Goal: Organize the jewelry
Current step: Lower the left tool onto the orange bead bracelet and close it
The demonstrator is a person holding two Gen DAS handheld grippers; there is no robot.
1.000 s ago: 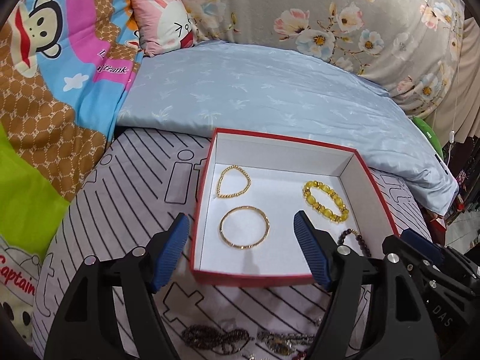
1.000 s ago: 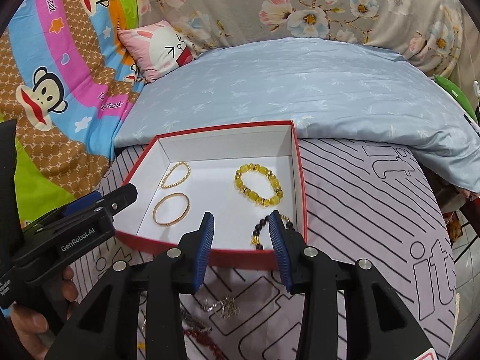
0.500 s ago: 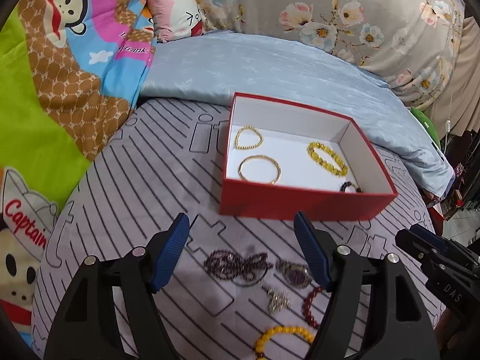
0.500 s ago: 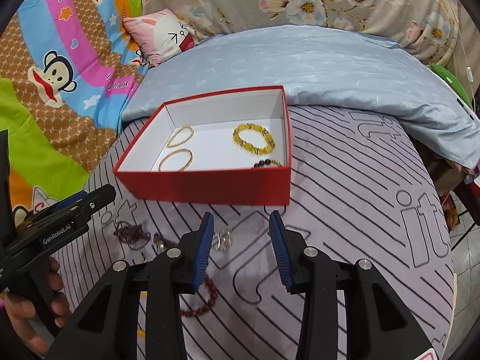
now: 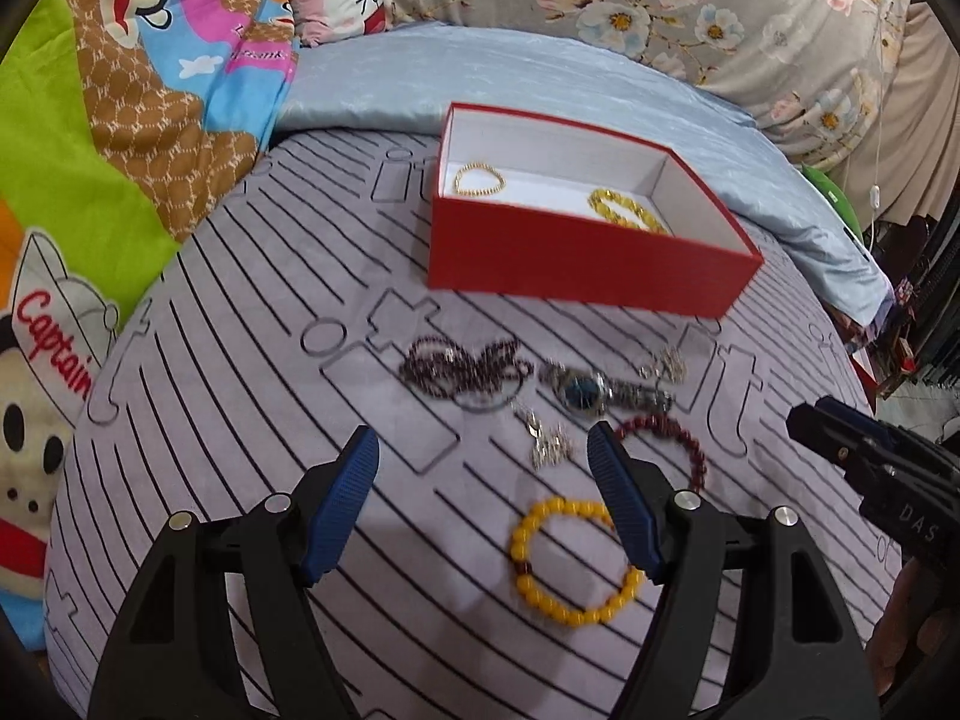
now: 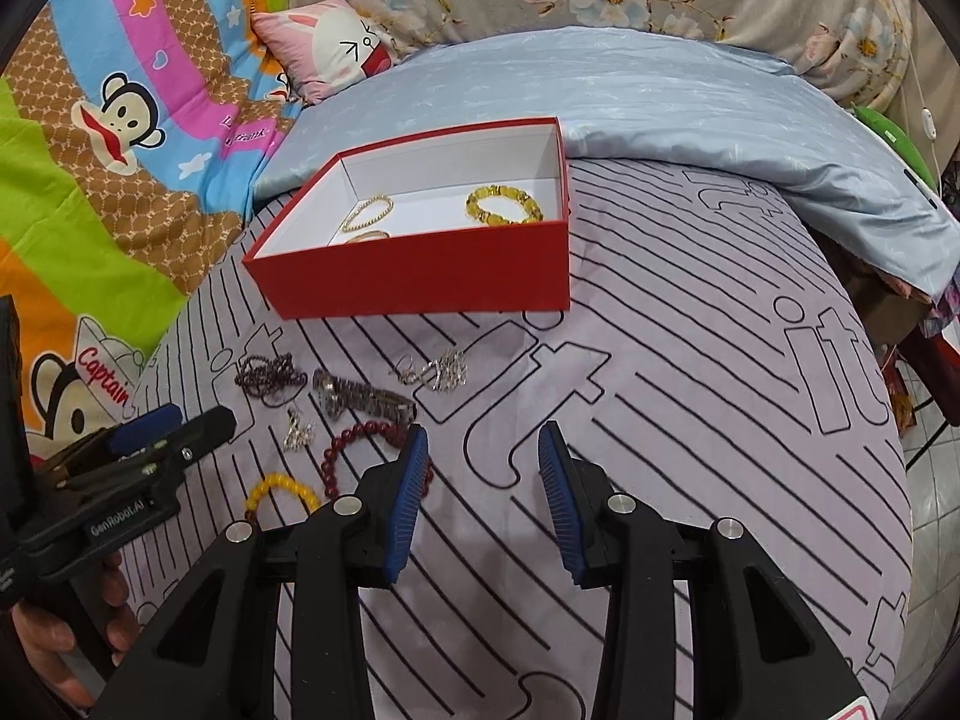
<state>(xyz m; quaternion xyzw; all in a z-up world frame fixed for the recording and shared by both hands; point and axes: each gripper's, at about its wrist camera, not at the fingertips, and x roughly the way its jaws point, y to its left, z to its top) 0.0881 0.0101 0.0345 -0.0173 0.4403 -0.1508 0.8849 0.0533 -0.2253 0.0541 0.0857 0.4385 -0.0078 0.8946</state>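
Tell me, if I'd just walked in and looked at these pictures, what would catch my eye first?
Probably the bright red box sitting open on the striped grey bedcover, with gold and yellow bracelets already inside. Just in front of it lies a scatter of loose jewelry: a wristwatch, a dark red bead bracelet and a yellow bead bracelet. The left gripper hovers open over the yellow bead bracelet, while the right gripper hangs open beside the scatter.

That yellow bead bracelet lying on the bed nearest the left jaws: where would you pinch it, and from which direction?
Probably best from straight above, pinching across one side of the yellow bead bracelet. It lies flat as an open ring on the striped cover, so one jaw can drop inside the loop and one outside. The left arc looks the better choice: the far-right part is hidden behind the left gripper, whose jaws stand open.
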